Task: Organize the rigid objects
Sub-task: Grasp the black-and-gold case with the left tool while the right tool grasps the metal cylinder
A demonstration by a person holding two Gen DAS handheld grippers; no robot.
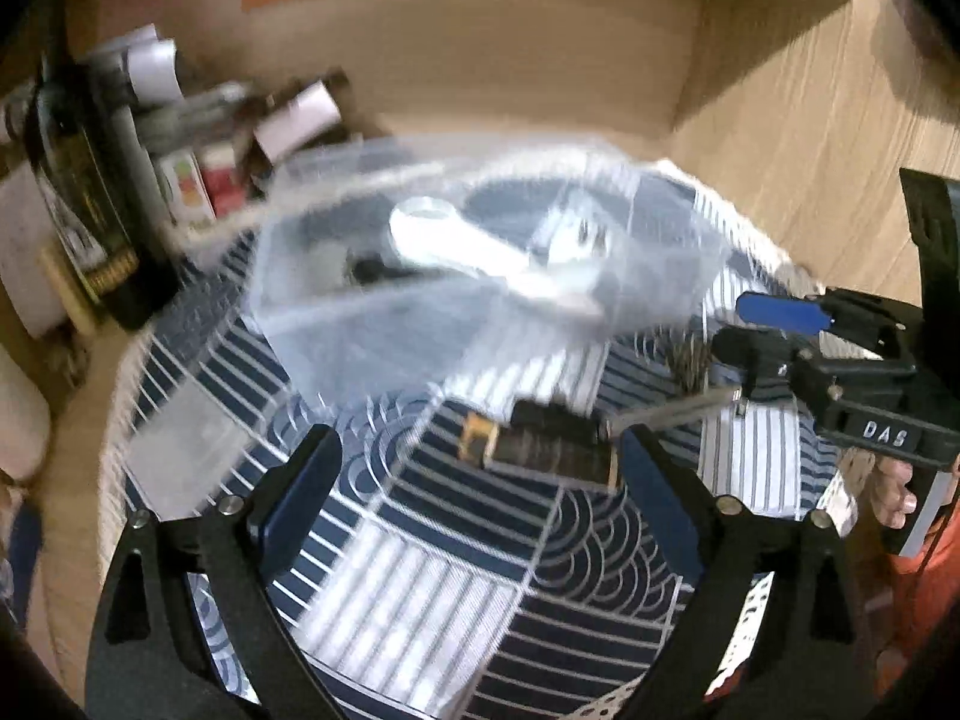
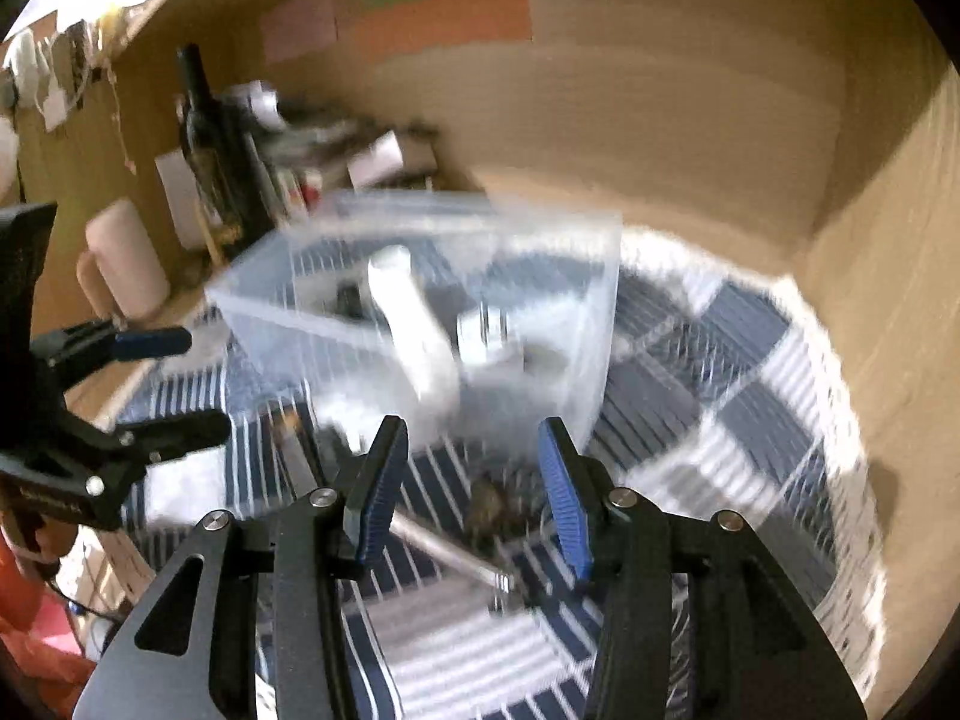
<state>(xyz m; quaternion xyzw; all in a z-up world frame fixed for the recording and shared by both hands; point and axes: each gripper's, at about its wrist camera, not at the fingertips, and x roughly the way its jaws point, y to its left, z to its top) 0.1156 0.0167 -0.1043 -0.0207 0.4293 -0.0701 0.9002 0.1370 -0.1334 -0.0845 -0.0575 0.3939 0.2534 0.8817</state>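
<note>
Striped blue-white cloth (image 1: 420, 570) covers the wood desk, clear bin (image 2: 420, 300) at its middle w/ white parts inside. Your left gripper (image 1: 480, 480) hangs near the bin, fingers spread, empty. Right gripper (image 2: 474, 492) same, spread over a metal bolt (image 2: 450, 552).

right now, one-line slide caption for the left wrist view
Open left hand-held gripper hovers over a patterned cloth, facing a clear plastic bin holding white parts.

Warm, dim indoor light, orange cast. Heavy motion blur in both views: clear plastic bin (image 1: 480, 252) (image 2: 420, 300) smeared, navy-and-white patterned cloth (image 1: 420, 570) (image 2: 750, 390) streaked. Strong fisheye bending, black vignette at corners. Daylight glare upper left, right view.
</note>
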